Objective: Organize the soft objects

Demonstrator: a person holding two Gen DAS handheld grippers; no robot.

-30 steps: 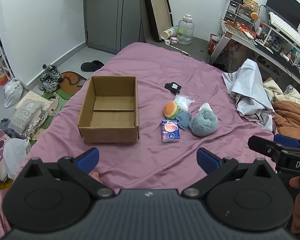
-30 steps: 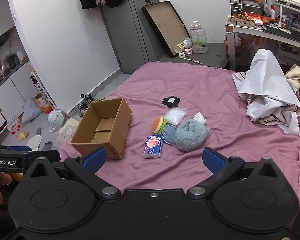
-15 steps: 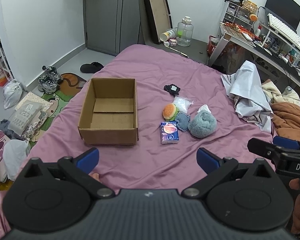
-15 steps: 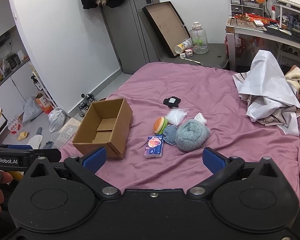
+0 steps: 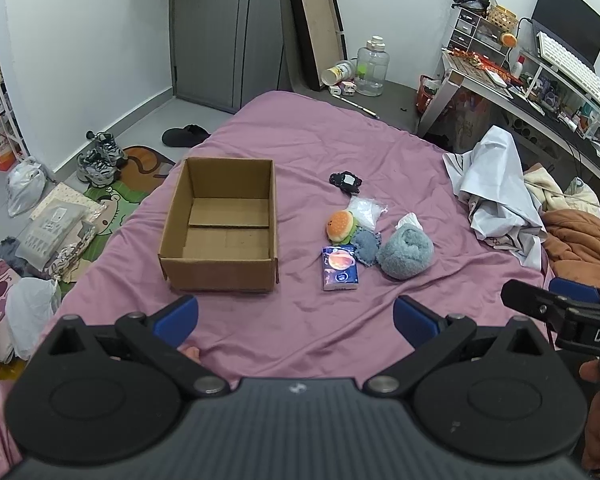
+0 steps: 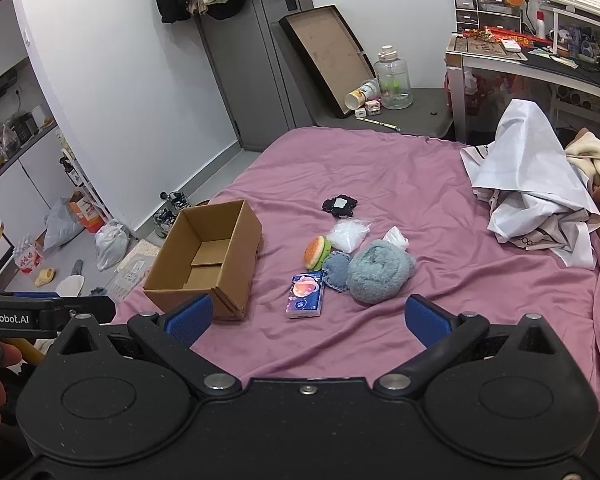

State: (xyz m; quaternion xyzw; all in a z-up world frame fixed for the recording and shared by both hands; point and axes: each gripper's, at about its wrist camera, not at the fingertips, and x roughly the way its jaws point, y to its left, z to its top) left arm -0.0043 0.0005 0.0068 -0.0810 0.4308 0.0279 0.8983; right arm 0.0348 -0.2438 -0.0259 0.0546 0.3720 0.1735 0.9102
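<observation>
Both tongs spread and empty, hanging back from the soft pile; box not yet loaded.

Left gripper (image 5: 296,314) and right gripper (image 6: 307,318) sit at frame bottom, jaws wide apart, nothing between them. Cardboard box (image 5: 220,226) is centre-left, empty. Soft pile lies centre-right, well apart from both tongs: tissue pack (image 5: 339,268) nearest, grey-blue fuzzy roll (image 5: 406,253) touching the small blue pad (image 5: 366,245), burger plush (image 5: 341,226) and clear bag (image 5: 365,210) behind, black item (image 5: 345,181) furthest up. Likely best move: take the nearest or outermost piece first, pinch its bulk squarely, lift clear, drop over the box opening.
</observation>
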